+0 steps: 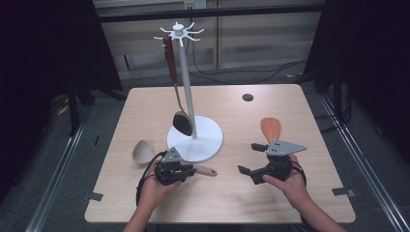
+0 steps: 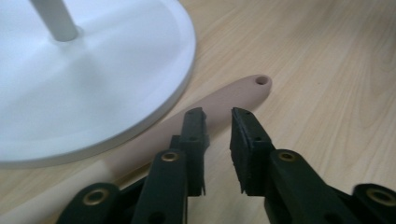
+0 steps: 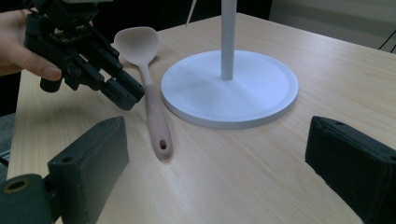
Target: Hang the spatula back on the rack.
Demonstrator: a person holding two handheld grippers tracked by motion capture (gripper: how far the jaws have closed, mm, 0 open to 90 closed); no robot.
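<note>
High view first: we see the pale pink silicone-looking spoon with a rounded bowl and a hanging hole at its handle end (image 1: 145, 153) lying flat on the light wooden table (image 1: 290, 106), just beside the round white base of the utensil stand (image 1: 210, 135), where a dark brown ladle (image 1: 181, 121) already hangs. Our left gripper (image 1: 188, 170) sits right over the spoon's handle, its jaws a little apart and gripping nothing; in the left gripper view the handle (image 2: 219, 100) lies under them. Our right gripper (image 1: 251, 159) waits well apart with jaws spread wide, an orange spatula (image 1: 270, 128) beyond it. We judge the spoon light, fairly stiff along the handle, perhaps slightly grippy. We would pinch the handle's middle, across its narrow width, leaving the hole free for a hook.
</note>
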